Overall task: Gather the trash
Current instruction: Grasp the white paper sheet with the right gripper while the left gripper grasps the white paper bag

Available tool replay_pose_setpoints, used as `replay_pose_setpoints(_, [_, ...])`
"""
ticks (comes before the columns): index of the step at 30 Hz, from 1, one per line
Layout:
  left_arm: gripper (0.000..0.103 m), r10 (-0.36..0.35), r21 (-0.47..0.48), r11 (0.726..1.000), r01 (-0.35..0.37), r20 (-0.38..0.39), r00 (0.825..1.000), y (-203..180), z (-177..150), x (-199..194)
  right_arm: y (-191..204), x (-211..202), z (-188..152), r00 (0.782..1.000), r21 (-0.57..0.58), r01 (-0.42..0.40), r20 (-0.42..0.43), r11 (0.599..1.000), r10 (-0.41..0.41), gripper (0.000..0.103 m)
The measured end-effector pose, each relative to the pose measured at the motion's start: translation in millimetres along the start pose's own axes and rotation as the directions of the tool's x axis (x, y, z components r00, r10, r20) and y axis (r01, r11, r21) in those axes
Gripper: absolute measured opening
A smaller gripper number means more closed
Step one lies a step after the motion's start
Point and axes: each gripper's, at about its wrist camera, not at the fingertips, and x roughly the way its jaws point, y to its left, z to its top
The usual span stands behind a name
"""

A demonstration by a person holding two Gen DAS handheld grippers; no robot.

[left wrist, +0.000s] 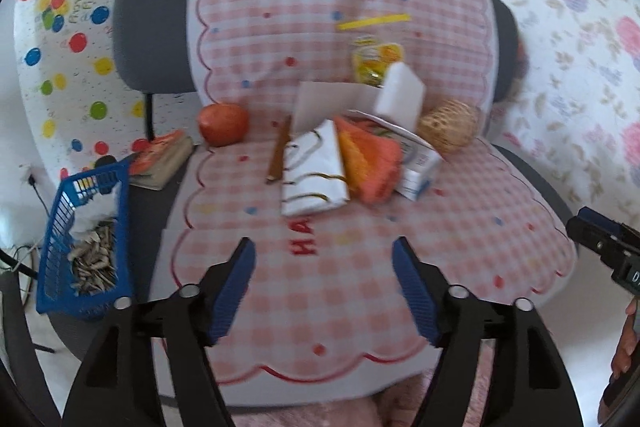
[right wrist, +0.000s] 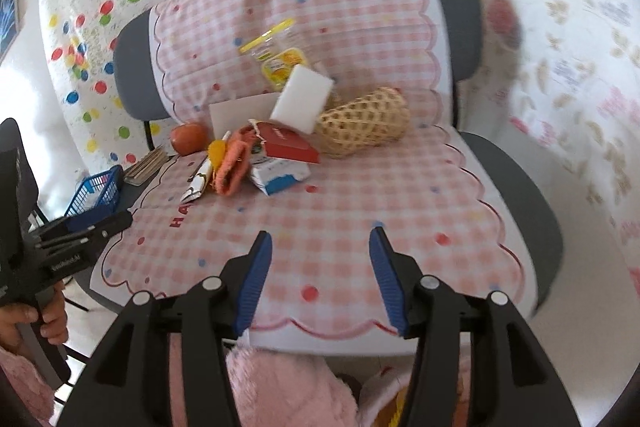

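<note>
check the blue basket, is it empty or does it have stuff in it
Not empty: the blue basket beside the chair holds a heap of what look like seed shells plus some white material.

Hand-held gripper pair: black frames, blue pads

Each hand-held gripper, left (left wrist: 324, 285) and right (right wrist: 320, 277), has two black plastic linkage arms with cut-out slots, silver round pivot pins at the joints, and ribbed blue pads (left wrist: 234, 291) on the inner finger faces. The left unit's black body carries small white lettering, too blurred to read. Fluffy pink clothing (right wrist: 288, 383) shows near the right unit.
</note>
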Motion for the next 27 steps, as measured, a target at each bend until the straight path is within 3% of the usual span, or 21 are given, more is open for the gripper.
replay_pose_setpoints(5, [0.073,0.022,-0.025,0.999,-0.022,-0.024,0.999,16.4,14.1,22.7,15.8,42.1,21.7,0.999,-0.063,-0.032,-0.035,0.998,0.03,0.05])
replay_pose_setpoints(15, [0.073,0.07,-0.058,0.996,-0.074,-0.077,0.995,40.7,35.1,71.1,52.3,117.3,60.7,0.999,-0.26,-0.023,-0.048,0.965,0.011,0.05])
replay_pose_setpoints(27, [0.073,0.033,-0.06,0.997,-0.039,-0.092,0.995,40.6,23.8,77.7,76.4,179.8,77.5,0.993,-0.416,0.048,-0.076,0.908,-0.087,0.023])
